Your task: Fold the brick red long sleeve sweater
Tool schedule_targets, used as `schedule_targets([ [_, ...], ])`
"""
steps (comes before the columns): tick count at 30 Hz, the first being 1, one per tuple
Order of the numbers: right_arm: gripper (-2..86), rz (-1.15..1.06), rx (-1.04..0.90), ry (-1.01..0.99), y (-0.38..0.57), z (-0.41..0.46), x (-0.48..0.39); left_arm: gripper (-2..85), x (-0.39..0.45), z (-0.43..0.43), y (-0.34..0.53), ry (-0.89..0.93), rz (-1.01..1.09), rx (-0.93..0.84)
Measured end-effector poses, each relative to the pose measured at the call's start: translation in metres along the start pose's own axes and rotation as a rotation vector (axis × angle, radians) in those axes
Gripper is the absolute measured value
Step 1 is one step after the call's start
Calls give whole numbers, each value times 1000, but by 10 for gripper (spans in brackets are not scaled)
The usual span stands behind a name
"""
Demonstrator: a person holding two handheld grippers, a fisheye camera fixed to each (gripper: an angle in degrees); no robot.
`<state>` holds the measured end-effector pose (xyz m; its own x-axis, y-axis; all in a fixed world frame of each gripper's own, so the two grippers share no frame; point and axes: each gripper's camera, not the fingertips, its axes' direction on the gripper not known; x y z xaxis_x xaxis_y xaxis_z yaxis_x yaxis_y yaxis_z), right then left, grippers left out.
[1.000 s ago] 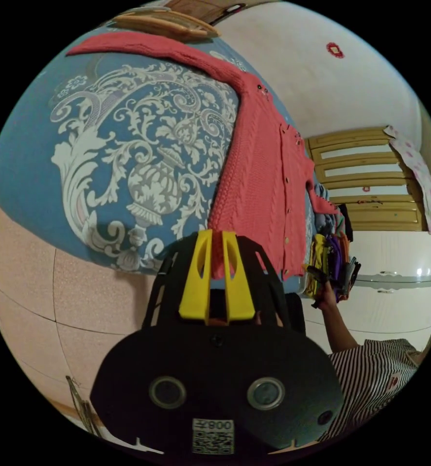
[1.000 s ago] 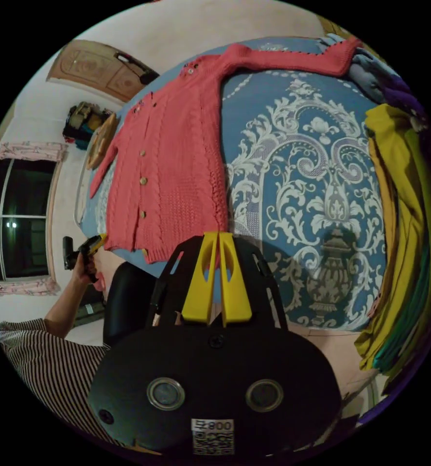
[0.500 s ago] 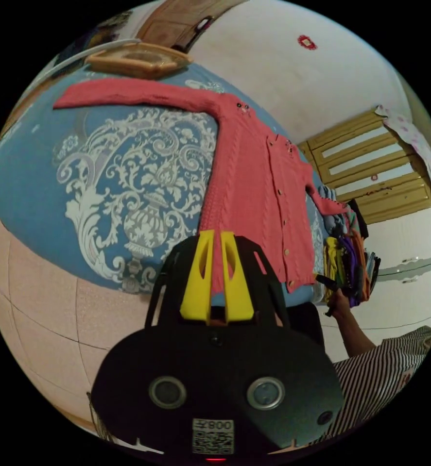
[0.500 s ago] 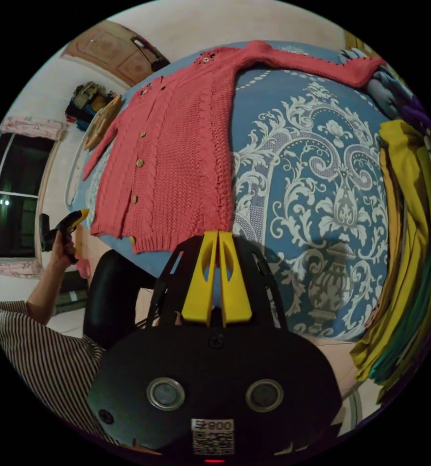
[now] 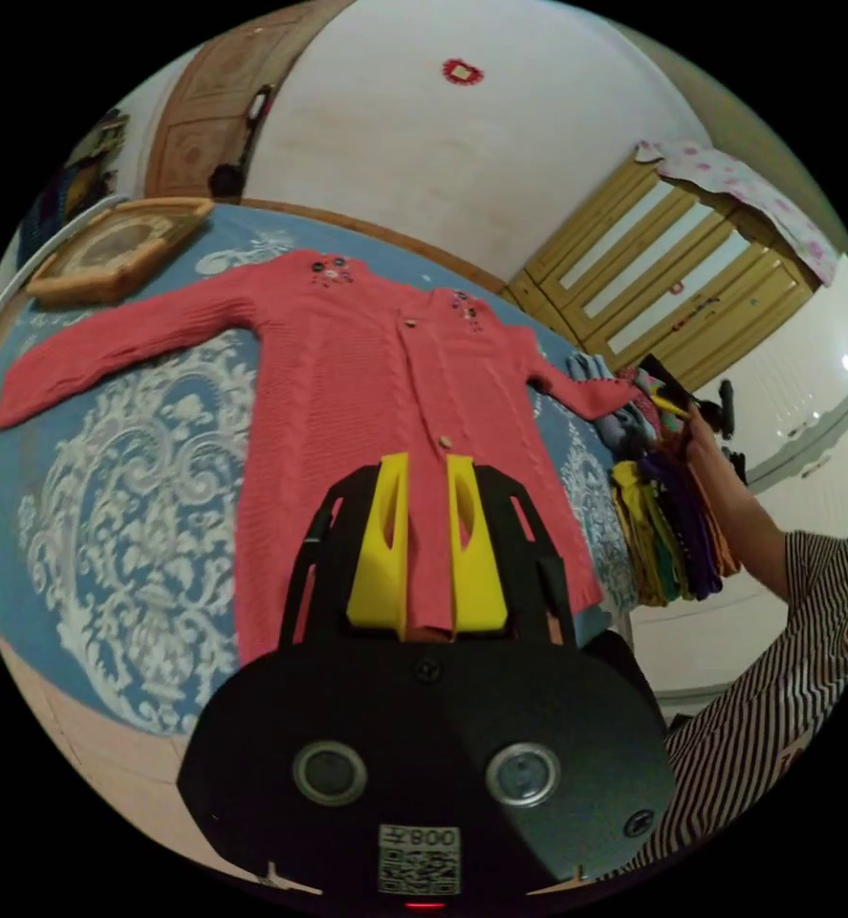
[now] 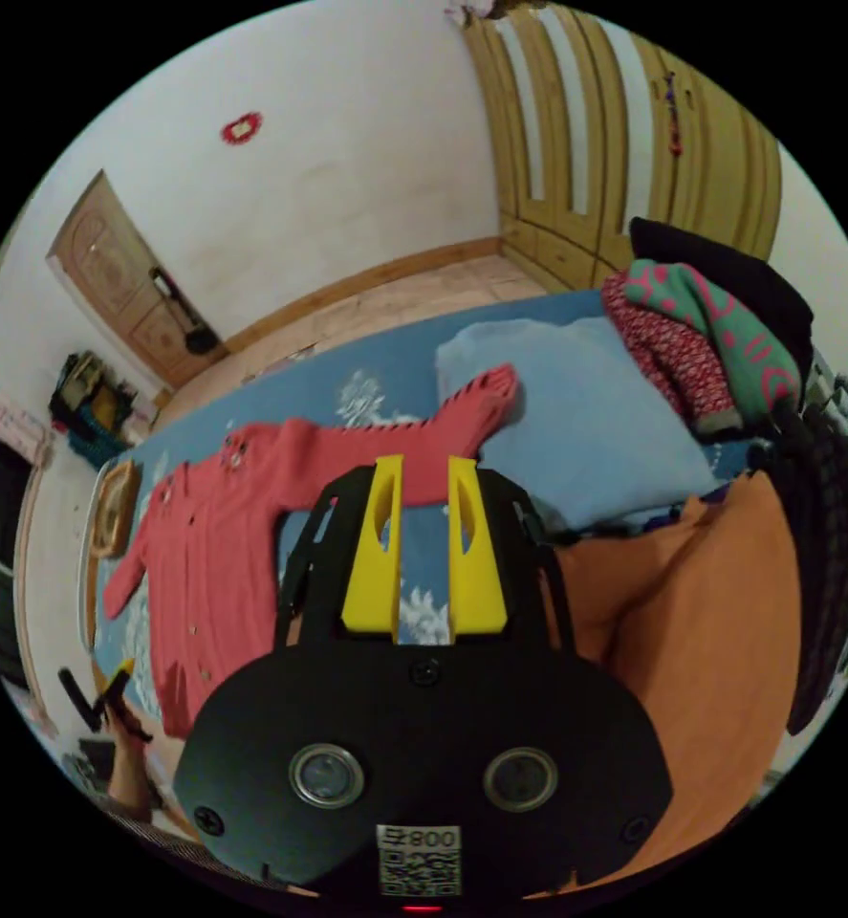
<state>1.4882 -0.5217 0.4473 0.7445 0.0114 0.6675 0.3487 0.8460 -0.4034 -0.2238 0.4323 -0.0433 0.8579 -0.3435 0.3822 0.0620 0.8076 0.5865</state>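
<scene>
Right now the sweater [image 5: 385, 382] lies spread flat, front up and buttoned, on the blue patterned bedspread [image 5: 108, 497], both sleeves stretched out to the sides. My left gripper [image 5: 427, 555] hangs over the lower body near the hem, jaws spread with a strip of knit showing between them — nothing pinched. My right gripper [image 6: 424, 550] is out by the far sleeve [image 6: 443, 426], whose cuff rests against the pale blue pillow [image 6: 576, 421]; its jaws are also apart, holding nothing.

No fold looks made yet, so I judge the step in hand to be bringing a sleeve in across the chest. To do that well I would take the right-hand sleeve close to the cuff, pinching the knit cleanly through both layers so it does not sag, then lift only enough to clear the bedspread and lay it straight across the body, parallel to the hem. Chunky knit stretches and drags — better to carry it than to pull it.

I should mind the pile of clothes [image 6: 710, 344] beside the pillow and the orange cloth [image 6: 691, 593] under my right gripper, since a jaw could catch them. The left gripper could rest on the body to stop the sweater sliding while the sleeve travels.
</scene>
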Motion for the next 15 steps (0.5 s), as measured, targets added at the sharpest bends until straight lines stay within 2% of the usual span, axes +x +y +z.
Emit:
schedule_targets([
  [6, 104, 163, -120, 89, -60, 31, 9, 68, 63, 74, -52, 203, 111, -82],
  [9, 101, 250, -130, 65, -68, 40, 8, 66, 90, 99, -76, 291, 155, -106],
  [15, 89, 230, -122, 99, -91, 46, -29, 60, 113, 122, -107, 382, 185, -152],
])
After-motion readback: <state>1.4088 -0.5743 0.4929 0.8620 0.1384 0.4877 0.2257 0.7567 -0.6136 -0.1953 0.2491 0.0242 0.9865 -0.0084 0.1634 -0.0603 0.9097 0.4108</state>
